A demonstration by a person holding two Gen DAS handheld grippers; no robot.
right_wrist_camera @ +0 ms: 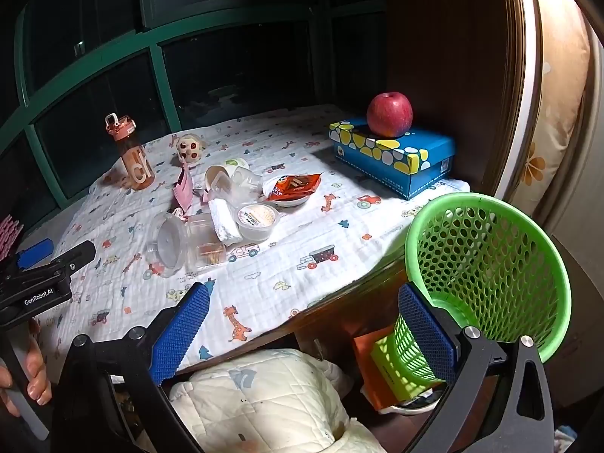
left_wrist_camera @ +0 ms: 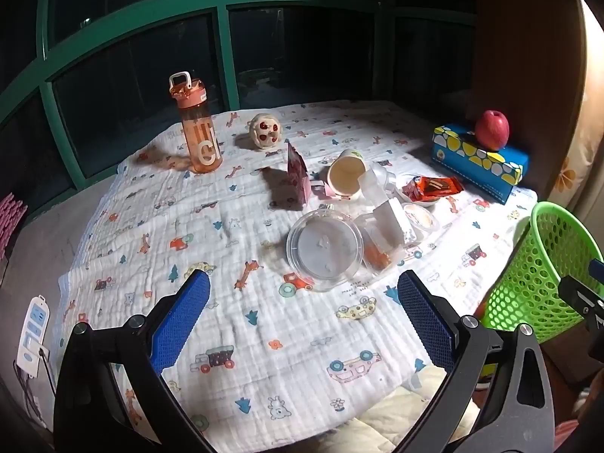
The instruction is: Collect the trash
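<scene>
Both our grippers are spread wide with nothing between the pads: left gripper point(left_wrist_camera: 304, 290) hangs over the near part of the printed cloth point(left_wrist_camera: 264, 339) on the desk point(right_wrist_camera: 339, 302), right gripper point(right_wrist_camera: 304, 305) hangs over the desk's near right edge, its right finger just in front of the green mesh basket point(right_wrist_camera: 490, 260). Basket sits off the desk's right corner, tilted, mouth toward us. A hand point(right_wrist_camera: 34, 373) grips the left gripper's handle at the left edge of the right wrist view. Trash sits in one cluster mid-cloth, well ahead of both grippers. Nearest to us is a clear round lid point(left_wrist_camera: 322, 249) lying on its side; touching its right side is a clear plastic box point(left_wrist_camera: 377, 249) with orange bits inside. Just behind that we see a white foam block point(left_wrist_camera: 392, 219) and a small sealed sauce cup point(left_wrist_camera: 419, 217). Further back a paper cup point(left_wrist_camera: 347, 181) lies tipped, mouth toward us, with a pink carton point(left_wrist_camera: 298, 173) standing to its left. Right of the cup an orange snack wrapper point(left_wrist_camera: 430, 188) rests on a white dish point(right_wrist_camera: 287, 200). Far left an orange water bottle point(left_wrist_camera: 198, 128) stands upright, with a small round spotted toy point(left_wrist_camera: 266, 130) to its right. Far right, a blue tissue box point(left_wrist_camera: 479, 162) carries a red apple point(left_wrist_camera: 492, 130) on top. Behind it all we have a dark window with a green frame point(left_wrist_camera: 222, 56).
</scene>
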